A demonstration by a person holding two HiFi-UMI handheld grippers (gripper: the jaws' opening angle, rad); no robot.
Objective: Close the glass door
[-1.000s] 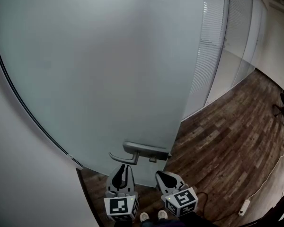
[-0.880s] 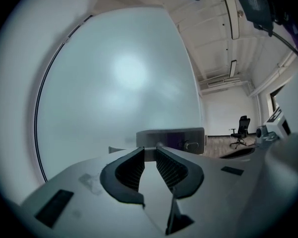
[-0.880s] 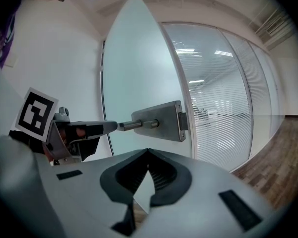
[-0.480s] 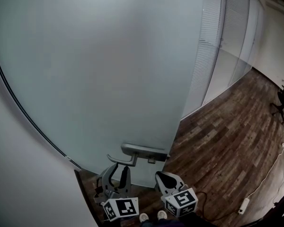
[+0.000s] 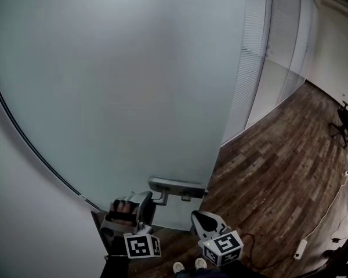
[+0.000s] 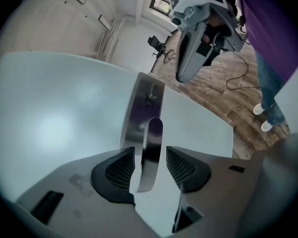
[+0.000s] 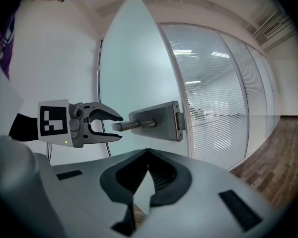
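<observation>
1. Left gripper view shows the left tongs spread, their jaws having just been opening. The door's lever handle stands between the pads, and neither pad presses on it.
2. Right tongs are pressed together with nothing between them. They hang just right of the left tongs, on the near side, apart from the handle.
3. The handle sits on a metal plate at the near right edge of the frosted glass door, which fills the left and far part of the head view.
4. A wooden floor runs off to the right, alongside slatted glass partitions.
</observation>
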